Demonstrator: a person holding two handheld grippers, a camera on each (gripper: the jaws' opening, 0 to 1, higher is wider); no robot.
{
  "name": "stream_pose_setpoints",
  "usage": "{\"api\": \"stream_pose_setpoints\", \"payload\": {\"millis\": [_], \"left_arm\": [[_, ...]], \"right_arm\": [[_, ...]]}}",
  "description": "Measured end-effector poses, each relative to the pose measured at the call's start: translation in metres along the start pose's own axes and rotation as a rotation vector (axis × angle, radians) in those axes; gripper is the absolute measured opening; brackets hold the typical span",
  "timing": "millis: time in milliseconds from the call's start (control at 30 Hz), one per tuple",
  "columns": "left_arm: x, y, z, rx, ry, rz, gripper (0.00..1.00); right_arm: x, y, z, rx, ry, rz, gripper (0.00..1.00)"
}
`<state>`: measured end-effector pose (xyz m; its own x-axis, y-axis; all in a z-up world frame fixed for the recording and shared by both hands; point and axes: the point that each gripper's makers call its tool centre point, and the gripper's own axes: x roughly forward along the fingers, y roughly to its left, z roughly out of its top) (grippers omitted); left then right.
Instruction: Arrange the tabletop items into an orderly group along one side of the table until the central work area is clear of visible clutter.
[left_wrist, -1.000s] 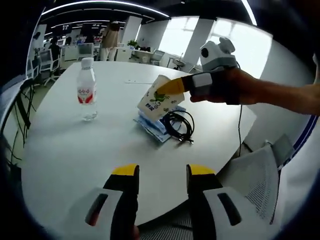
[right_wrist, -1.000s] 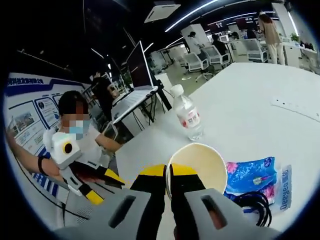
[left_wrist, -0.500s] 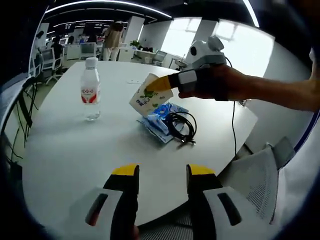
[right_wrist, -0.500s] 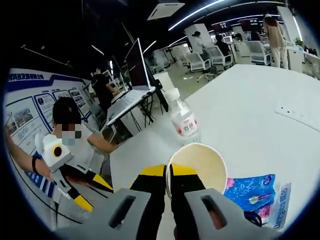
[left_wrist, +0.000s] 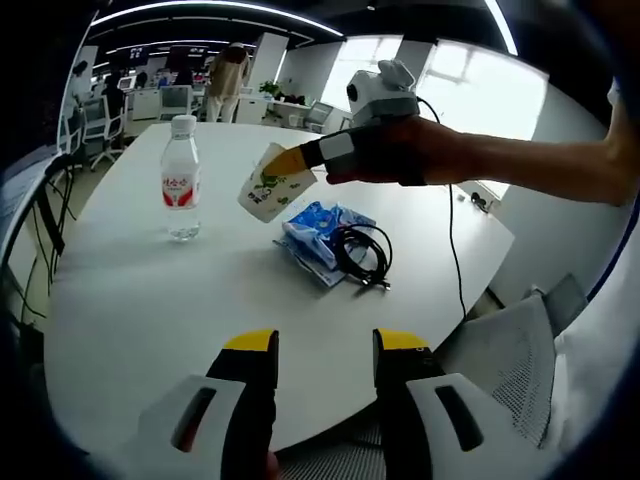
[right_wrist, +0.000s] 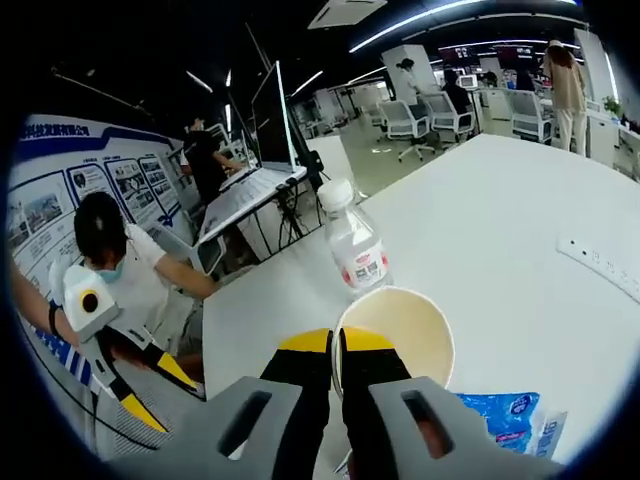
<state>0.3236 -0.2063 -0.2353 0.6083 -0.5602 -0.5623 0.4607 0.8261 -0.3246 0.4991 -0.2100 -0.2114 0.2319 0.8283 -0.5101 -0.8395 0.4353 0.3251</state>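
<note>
A paper cup with a green print hangs tilted above the white round table, between the water bottle and the blue tissue pack. My right gripper is shut on the cup's rim. In the right gripper view the cup's open mouth sits just past my right gripper, with the bottle upright beyond it and the tissue pack at lower right. A coiled black cable lies on the pack. My left gripper stands open over the table's near edge, holding nothing.
A mesh chair stands at the table's near right. A power strip lies on the far part of the table. Desks, office chairs and people fill the room behind. The other gripper shows at lower left in the right gripper view.
My right gripper has carried the cup left, away from the tissue pack and toward the water bottle. The left gripper has stayed still and open.
</note>
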Motion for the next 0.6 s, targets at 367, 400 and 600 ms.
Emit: {"api": "stream_pose_setpoints", "payload": {"millis": [367, 400, 600], "left_arm": [[-0.008, 0.002, -0.003, -0.009, -0.003, 0.001, 0.36], [-0.009, 0.002, -0.003, -0.009, -0.002, 0.001, 0.36], [-0.01, 0.003, -0.003, -0.007, -0.001, 0.001, 0.36]], "right_arm": [[0.017, -0.014, -0.013, -0.171, 0.11, -0.046, 0.0], [0.019, -0.017, -0.014, -0.191, 0.12, -0.052, 0.0], [0.03, -0.029, -0.018, -0.301, 0.177, -0.087, 0.0]]}}
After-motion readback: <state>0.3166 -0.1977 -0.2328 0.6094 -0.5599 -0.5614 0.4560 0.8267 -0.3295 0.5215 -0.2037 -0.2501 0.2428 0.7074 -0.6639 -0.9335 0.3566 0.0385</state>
